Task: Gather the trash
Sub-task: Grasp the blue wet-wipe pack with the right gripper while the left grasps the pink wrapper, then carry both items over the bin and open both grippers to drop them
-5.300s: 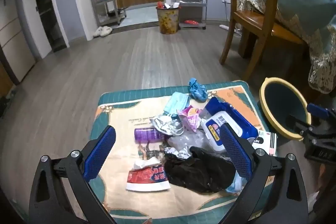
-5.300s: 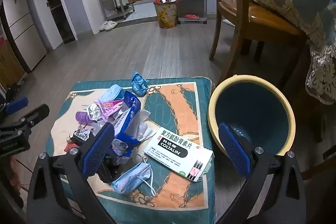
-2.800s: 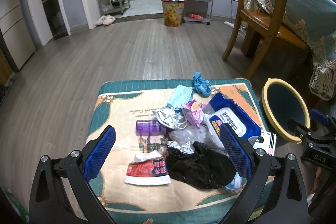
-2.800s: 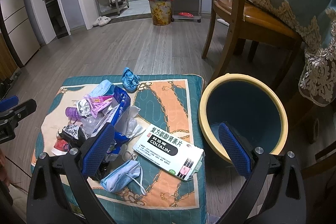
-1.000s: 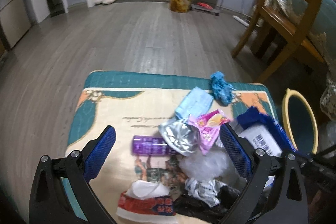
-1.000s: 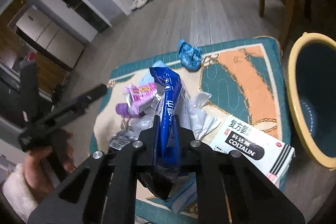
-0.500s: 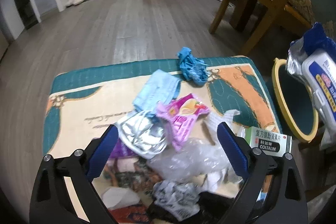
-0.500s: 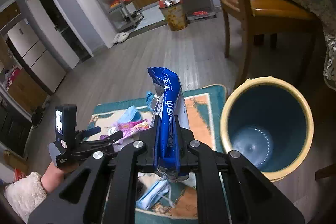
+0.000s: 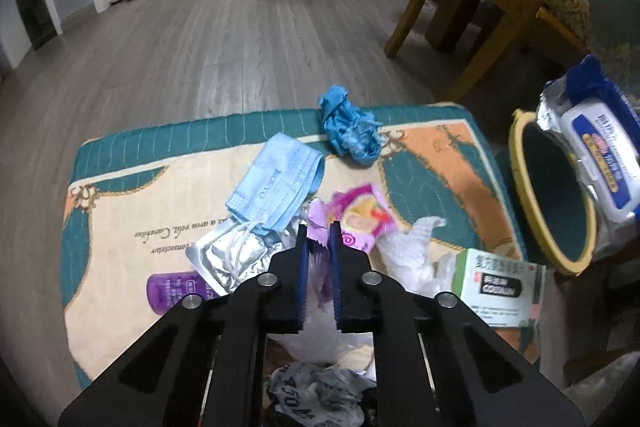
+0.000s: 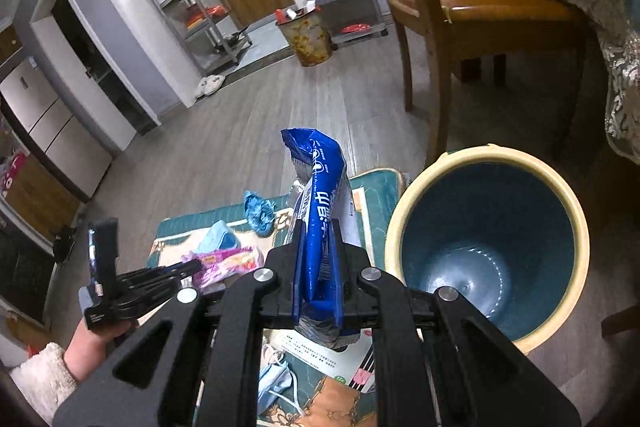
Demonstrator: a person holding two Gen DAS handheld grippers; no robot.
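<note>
My left gripper [image 9: 318, 233] is shut on the edge of a pink snack wrapper [image 9: 362, 215] in the trash pile on the patterned mat [image 9: 120, 211]; it also shows in the right wrist view [image 10: 196, 265]. My right gripper [image 10: 317, 227] is shut on a blue wet-wipes pack [image 10: 322, 187] and holds it up in the air, left of the yellow-rimmed blue bin [image 10: 492, 243]. The pack [image 9: 596, 155] hangs over the bin [image 9: 552, 195] in the left wrist view.
On the mat lie a blue face mask [image 9: 276, 183], a crumpled blue cloth [image 9: 350, 127], a silver foil pouch [image 9: 232, 251], a purple tube [image 9: 176, 291], white tissue [image 9: 416, 247] and a medicine box [image 9: 496, 279]. A wooden chair [image 10: 472, 11] stands behind the bin.
My left gripper has shut on the pink wrapper; it was open half a second ago. My right gripper has carried the wipes pack a little closer to the bin.
</note>
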